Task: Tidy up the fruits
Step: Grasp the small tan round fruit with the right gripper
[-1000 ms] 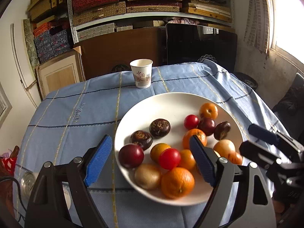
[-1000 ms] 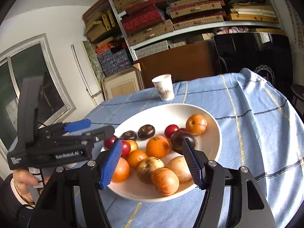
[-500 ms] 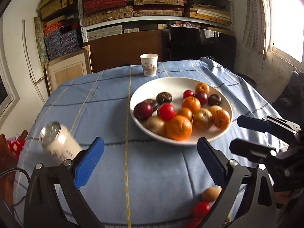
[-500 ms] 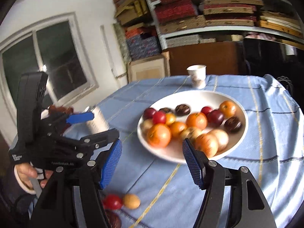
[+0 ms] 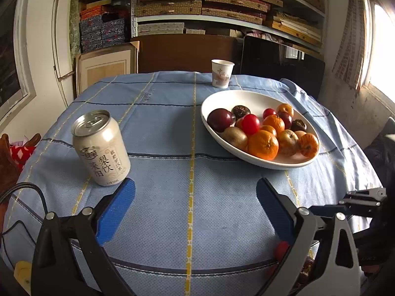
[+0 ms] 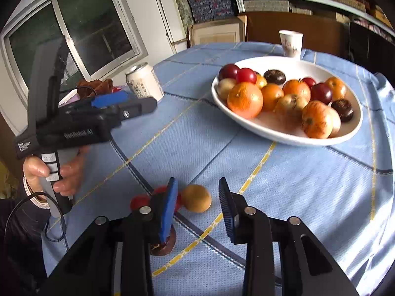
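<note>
Both ribbed blue fingers pairs empty: left gripper wide, right gripper just narrowed.

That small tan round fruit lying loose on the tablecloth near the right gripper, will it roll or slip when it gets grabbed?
The tan fruit looks nearly round, so a nudge would probably roll it. Its skin seems smooth; the pads could slip off-centre. The textured tablecloth may slow it somewhat.

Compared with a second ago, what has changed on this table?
Both grippers drew back from the plate toward the near table edge. The left gripper has just been opening wider and is empty. The right gripper has just been closing and is now by a loose brown fruit, with nothing gripped. Plate and cup stayed put.
</note>
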The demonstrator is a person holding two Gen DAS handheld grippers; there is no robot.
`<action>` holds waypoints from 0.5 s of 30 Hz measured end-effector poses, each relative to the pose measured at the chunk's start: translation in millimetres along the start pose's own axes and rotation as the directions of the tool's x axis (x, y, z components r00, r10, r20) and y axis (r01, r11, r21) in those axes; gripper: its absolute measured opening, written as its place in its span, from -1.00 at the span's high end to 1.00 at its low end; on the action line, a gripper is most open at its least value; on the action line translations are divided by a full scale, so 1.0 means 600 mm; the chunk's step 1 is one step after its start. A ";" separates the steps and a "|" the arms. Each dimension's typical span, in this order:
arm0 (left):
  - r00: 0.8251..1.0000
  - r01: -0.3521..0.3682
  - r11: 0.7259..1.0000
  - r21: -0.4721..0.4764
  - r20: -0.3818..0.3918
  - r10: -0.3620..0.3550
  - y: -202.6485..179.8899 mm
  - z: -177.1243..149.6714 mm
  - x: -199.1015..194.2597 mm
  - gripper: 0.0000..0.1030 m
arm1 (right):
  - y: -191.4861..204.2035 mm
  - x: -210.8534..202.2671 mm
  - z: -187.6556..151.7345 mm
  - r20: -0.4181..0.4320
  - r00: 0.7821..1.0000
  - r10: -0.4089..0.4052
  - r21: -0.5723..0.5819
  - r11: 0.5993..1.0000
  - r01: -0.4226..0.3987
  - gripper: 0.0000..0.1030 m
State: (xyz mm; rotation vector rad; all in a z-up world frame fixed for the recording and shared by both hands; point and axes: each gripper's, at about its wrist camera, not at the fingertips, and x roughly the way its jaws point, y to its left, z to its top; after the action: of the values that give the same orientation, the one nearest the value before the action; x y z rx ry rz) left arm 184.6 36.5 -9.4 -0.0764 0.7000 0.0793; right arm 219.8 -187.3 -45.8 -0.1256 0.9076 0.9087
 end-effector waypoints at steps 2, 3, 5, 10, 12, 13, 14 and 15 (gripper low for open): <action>1.000 -0.002 1.000 -0.014 -0.010 0.002 0.005 -0.002 -0.001 -0.90 | 0.003 0.005 -0.004 -0.017 1.000 -0.003 -0.008 1.000 0.003 0.37; 1.000 0.003 1.000 -0.017 -0.021 -0.003 0.007 -0.003 0.001 -0.91 | 0.004 0.007 -0.006 -0.026 1.000 -0.005 -0.009 1.000 0.004 0.37; 0.999 0.022 0.999 -0.028 -0.041 -0.023 0.010 -0.005 0.003 -0.91 | 0.002 0.009 -0.009 -0.034 0.999 -0.001 0.004 1.000 0.001 0.37; 0.999 0.029 0.999 -0.022 -0.044 -0.029 0.004 -0.007 0.002 -0.91 | -0.018 0.024 -0.010 -0.053 0.997 0.054 0.079 0.996 -0.049 0.37; 0.999 0.031 0.999 -0.016 -0.043 -0.031 0.001 -0.007 0.002 -0.91 | -0.016 0.033 -0.014 -0.059 0.995 0.077 0.095 0.993 -0.072 0.37; 0.999 0.032 0.999 -0.011 -0.044 -0.032 0.000 -0.008 0.001 -0.91 | -0.013 0.033 -0.014 -0.052 0.996 0.070 0.087 0.994 -0.065 0.37; 0.999 0.031 0.999 -0.008 -0.043 -0.032 -0.001 -0.008 0.001 -0.91 | -0.008 0.034 -0.014 -0.049 0.997 0.059 0.071 0.996 -0.055 0.38; 0.999 0.031 1.000 -0.006 -0.043 -0.031 -0.001 -0.008 0.001 -0.91 | -0.007 0.035 -0.012 -0.050 0.997 0.061 0.066 0.996 -0.058 0.43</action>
State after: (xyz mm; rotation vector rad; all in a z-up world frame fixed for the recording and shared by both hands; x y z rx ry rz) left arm 181.7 35.5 -13.6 -0.0940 0.7419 0.0502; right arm 224.5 -180.3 -66.5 -0.0675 0.9923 0.9339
